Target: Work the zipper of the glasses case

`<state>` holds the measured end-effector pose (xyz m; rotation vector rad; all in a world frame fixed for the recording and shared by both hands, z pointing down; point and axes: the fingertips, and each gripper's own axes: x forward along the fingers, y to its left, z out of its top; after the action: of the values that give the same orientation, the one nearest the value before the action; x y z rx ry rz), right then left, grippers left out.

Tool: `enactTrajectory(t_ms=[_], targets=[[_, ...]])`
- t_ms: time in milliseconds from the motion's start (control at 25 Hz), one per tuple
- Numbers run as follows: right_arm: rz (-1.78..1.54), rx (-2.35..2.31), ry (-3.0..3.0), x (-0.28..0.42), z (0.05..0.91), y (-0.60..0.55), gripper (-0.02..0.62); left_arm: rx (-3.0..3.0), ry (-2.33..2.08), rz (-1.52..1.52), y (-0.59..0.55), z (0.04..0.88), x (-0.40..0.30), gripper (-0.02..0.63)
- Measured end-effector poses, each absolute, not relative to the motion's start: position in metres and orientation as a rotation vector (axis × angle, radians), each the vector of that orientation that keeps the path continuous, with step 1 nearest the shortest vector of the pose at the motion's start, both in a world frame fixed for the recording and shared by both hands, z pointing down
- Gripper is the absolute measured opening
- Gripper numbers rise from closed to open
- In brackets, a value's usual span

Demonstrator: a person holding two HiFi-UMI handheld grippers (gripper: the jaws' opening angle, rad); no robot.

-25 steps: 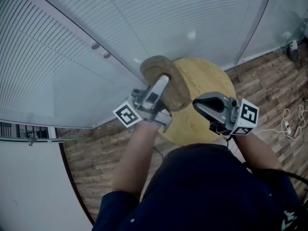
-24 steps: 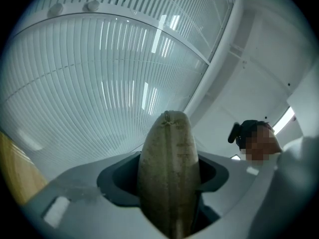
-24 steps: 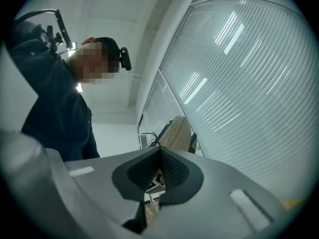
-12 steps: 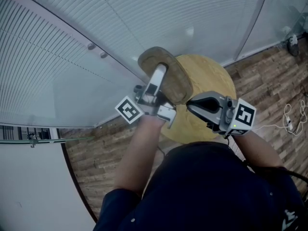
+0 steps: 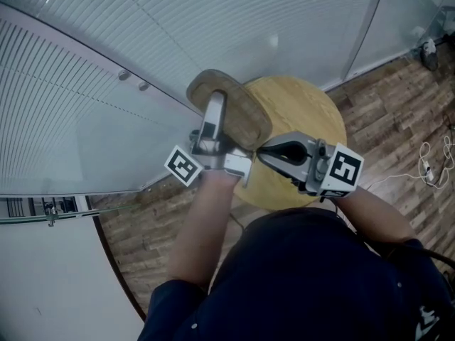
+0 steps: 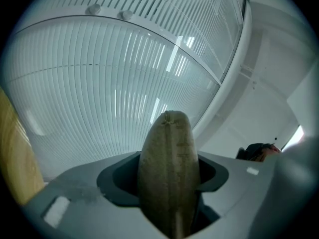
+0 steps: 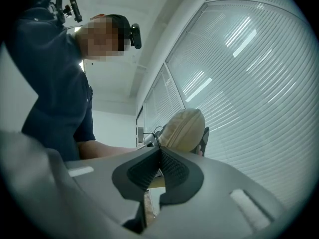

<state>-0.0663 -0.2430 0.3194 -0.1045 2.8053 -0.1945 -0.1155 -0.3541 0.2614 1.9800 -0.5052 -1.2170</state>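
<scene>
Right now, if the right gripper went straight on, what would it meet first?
Probably the case that the left gripper holds, just beyond the right gripper's shut jaws, though depth is unclear.

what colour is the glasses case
The case is a dull khaki-tan with a fabric look. It shows best in the left gripper view.

A round table [image 5: 306,112] with a pale, yellow-grained wooden top (its near rim partly hidden) stands on a floor [image 5: 398,112] of brown planks. A thin white cable [image 5: 426,165] lies loose on the floor, well apart from the table.
</scene>
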Motion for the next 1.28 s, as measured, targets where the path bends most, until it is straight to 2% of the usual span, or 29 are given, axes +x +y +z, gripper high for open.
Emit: enactTrajectory(t_ms=[160, 200, 240, 280, 320, 480, 1000, 1040, 1120, 1280], targets=[[-0.253, -0.157, 2.862, -0.065, 0.336, -0.246, 0.019, 2.045, -0.578, -1.136, -0.354, 0.275, -0.117, 0.299], [-0.279, -0.161, 2.88, -0.063, 0.342, -0.247, 0.05, 2.055, -0.601, -1.117, -0.353, 0.281, -0.12, 0.299], [-0.304, -0.166, 2.897, -0.061, 0.347, -0.249, 0.129, 2.063, -0.623, -1.102, -0.351, 0.286, -0.123, 0.299], [-0.326, -0.174, 2.912, -0.059, 0.352, -0.25, 0.245, 2.071, -0.642, -1.087, -0.35, 0.29, -0.127, 0.299], [-0.341, -0.187, 2.926, -0.056, 0.356, -0.252, 0.295, 2.082, -0.659, -1.072, -0.348, 0.294, -0.129, 0.299], [-0.359, -0.253, 2.947, -0.039, 0.366, -0.259, 0.298, 2.166, -0.745, -0.958, -0.343, 0.308, -0.135, 0.301], [-0.534, -0.625, 2.915, 0.02, 0.412, -0.309, 0.296, 2.528, -1.151, -0.239, -0.322, 0.394, -0.147, 0.301], [-0.553, -0.66, 2.916, 0.023, 0.417, -0.311, 0.271, 2.556, -1.183, -0.172, -0.321, 0.402, -0.148, 0.301], [-0.582, -0.736, 2.913, 0.031, 0.425, -0.315, 0.155, 2.576, -1.225, -0.092, -0.317, 0.414, -0.151, 0.302], [-0.61, -0.817, 2.9, 0.041, 0.433, -0.317, 0.152, 2.575, -1.236, -0.052, -0.312, 0.426, -0.155, 0.301]])
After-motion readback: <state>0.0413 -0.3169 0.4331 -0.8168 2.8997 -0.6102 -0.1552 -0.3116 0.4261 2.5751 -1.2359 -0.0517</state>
